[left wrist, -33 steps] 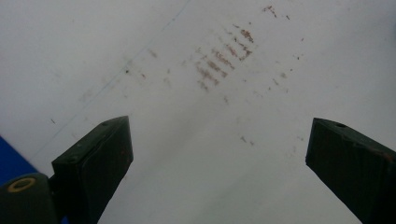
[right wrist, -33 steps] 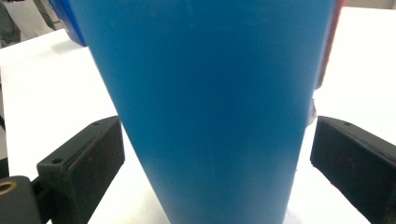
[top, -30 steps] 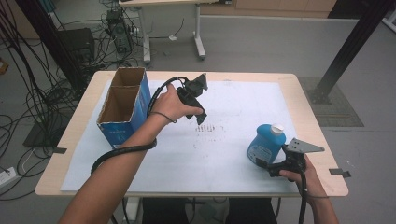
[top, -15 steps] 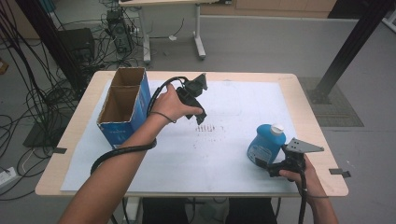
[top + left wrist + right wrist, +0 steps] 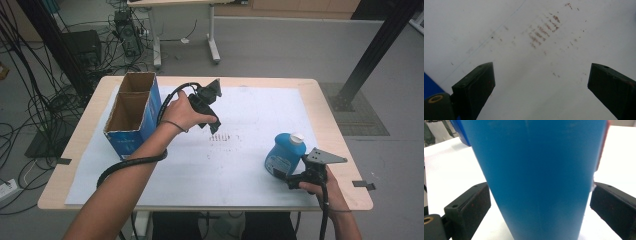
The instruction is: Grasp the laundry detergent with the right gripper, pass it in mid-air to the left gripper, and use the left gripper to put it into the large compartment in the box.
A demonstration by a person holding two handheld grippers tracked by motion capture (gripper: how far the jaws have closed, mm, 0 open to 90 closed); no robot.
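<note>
A blue plastic bottle (image 5: 282, 155) with a white cap stands upright near the table's front right. My right gripper (image 5: 292, 175) sits just behind it, low on the table, open, one jaw on each side of the bottle's body (image 5: 536, 177). Both jaws stand right at the bottle's sides in the right gripper view. My left gripper (image 5: 214, 125) is held above the middle of the table, tilted down, open with nothing between its jaws. In the left gripper view, the left gripper (image 5: 540, 90) looks down on white paper with reddish-brown marks (image 5: 544, 32).
A tall open blue cardboard box (image 5: 150, 120) stands at the table's left, beside my left hand. White paper (image 5: 250, 170) covers most of the wooden table (image 5: 327, 105). Small rust-coloured marks (image 5: 222, 136) lie mid-table. Cables and table legs are on the floor beyond.
</note>
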